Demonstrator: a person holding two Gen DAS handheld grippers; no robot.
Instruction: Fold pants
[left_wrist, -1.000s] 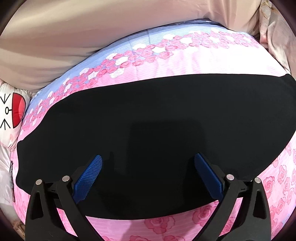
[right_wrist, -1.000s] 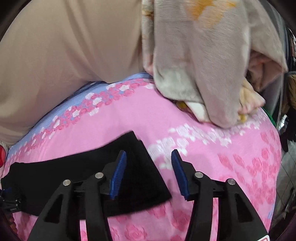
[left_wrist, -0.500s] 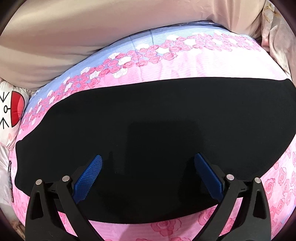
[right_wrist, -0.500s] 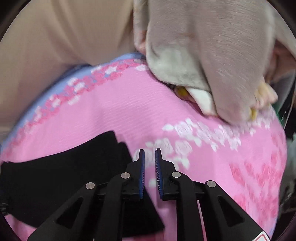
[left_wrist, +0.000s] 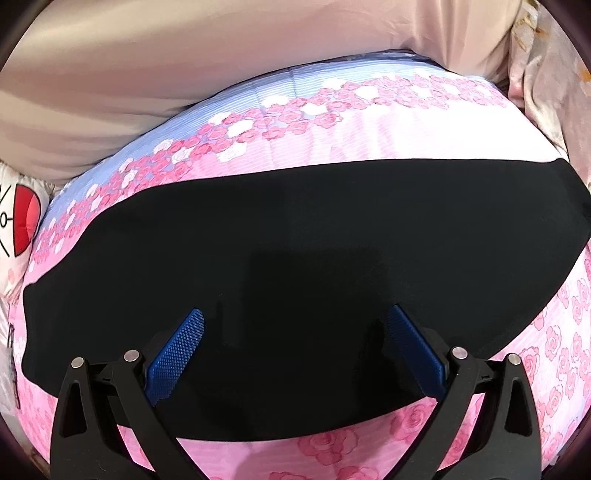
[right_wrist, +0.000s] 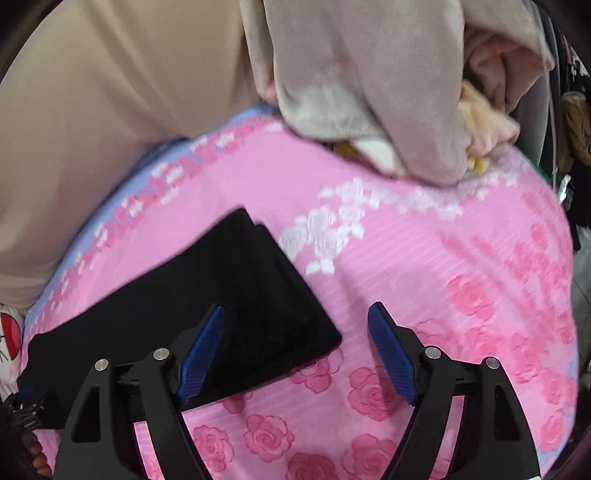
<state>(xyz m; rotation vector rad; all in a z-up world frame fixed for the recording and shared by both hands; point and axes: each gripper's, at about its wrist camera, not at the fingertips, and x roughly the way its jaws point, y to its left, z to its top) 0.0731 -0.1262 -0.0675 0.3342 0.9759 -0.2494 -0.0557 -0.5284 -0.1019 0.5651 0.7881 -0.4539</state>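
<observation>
Right gripper (right_wrist: 295, 350) has spread wide again after being nearly pinched together half a second ago; left gripper (left_wrist: 295, 347) unchanged, pants have barely shifted. Left wrist view, going left to right: cartoon-face pillow (left_wrist: 22, 218) at far left edge, then black pants (left_wrist: 295, 258) lying flat as a long folded band across pink rose-print bedsheet (left_wrist: 332, 454), one squared end at far right. Left gripper hovers over the near long edge of the pants, blue pads (left_wrist: 177, 354) spread wide, nothing between them; contact with the cloth can't be judged. Beige curtain-like fabric (left_wrist: 184, 66) behind the bed. Right wrist view: pants (right_wrist: 207, 306) sit left of centre, folded end showing two stacked layers, corner pointing right. Right gripper's left pad (right_wrist: 201, 354) is over the pants' end, right pad over bare sheet (right_wrist: 443, 258); jaws wide apart, gripping nothing. Grey-beige blanket pile (right_wrist: 369, 81) lies on the sheet at the upper right, well apart from the pants.
</observation>
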